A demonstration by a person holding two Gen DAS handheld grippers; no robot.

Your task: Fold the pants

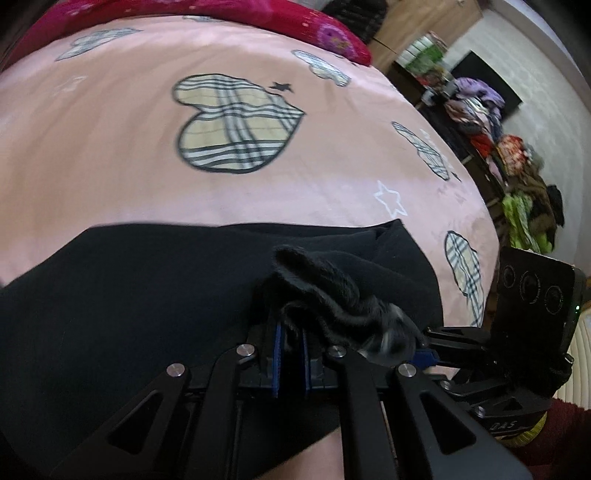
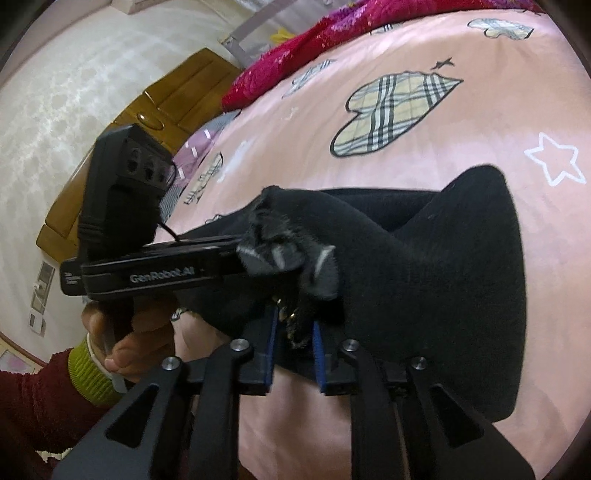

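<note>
One pair of black fleecy pants lying on a pink heart-print bedspread, bunched edge lifted, two grippers side by side, left gripper and right gripper each pinching that bunched fabric, one magenta blanket beyond

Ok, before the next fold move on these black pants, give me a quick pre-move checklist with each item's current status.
1. Left gripper holds fabric: ok, jaws closed on a bunched edge of the black pants.
2. Right gripper holds fabric: ok, cloth sits between its blue pads, jaws narrowed around it.
3. Both grips on the same edge: ok, the two grippers sit side by side at one bunched edge.
4. Rest of pants lying flat on the pink bedspread: not ok, a raised fold stands up at the far side in the right wrist view.
5. Bedspread ahead free of other items: ok up to the red blanket.
6. Layers aligned underneath: cannot tell.
</note>
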